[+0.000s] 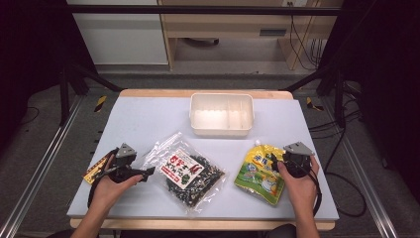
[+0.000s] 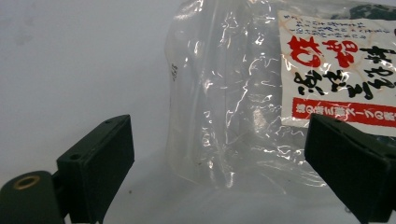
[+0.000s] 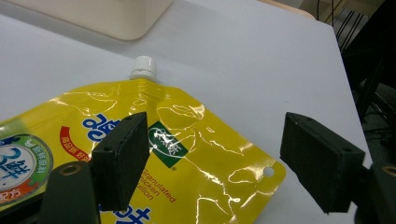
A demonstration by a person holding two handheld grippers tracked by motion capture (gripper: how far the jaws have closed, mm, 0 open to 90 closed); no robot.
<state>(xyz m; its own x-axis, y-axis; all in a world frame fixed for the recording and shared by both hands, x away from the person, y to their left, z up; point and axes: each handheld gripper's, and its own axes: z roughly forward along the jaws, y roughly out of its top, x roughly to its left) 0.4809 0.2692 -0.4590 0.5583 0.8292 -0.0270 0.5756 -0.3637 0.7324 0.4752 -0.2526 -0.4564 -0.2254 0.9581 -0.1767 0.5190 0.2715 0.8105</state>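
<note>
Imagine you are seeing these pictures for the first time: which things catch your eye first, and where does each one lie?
The bright yellow spouted pouch stands out first, lying flat at the table's near right with the open right gripper poised over it. Next comes the clear bag of dark contents with its red-and-white label, near the middle, the open left gripper at its edge. Behind both sits an empty white tub.

We see a pale grey surface (image 1: 148, 119) with a wooden edge, lit evenly from above. Beyond the surface stands a light wooden desk (image 1: 223, 25), with a white cabinet (image 1: 119, 34) to its left. Around the surface lies a grey floor (image 1: 44, 134), with black cables (image 1: 346, 178) trailing to the right of the surface and dark frame bars (image 1: 69, 84) on both sides.
</note>
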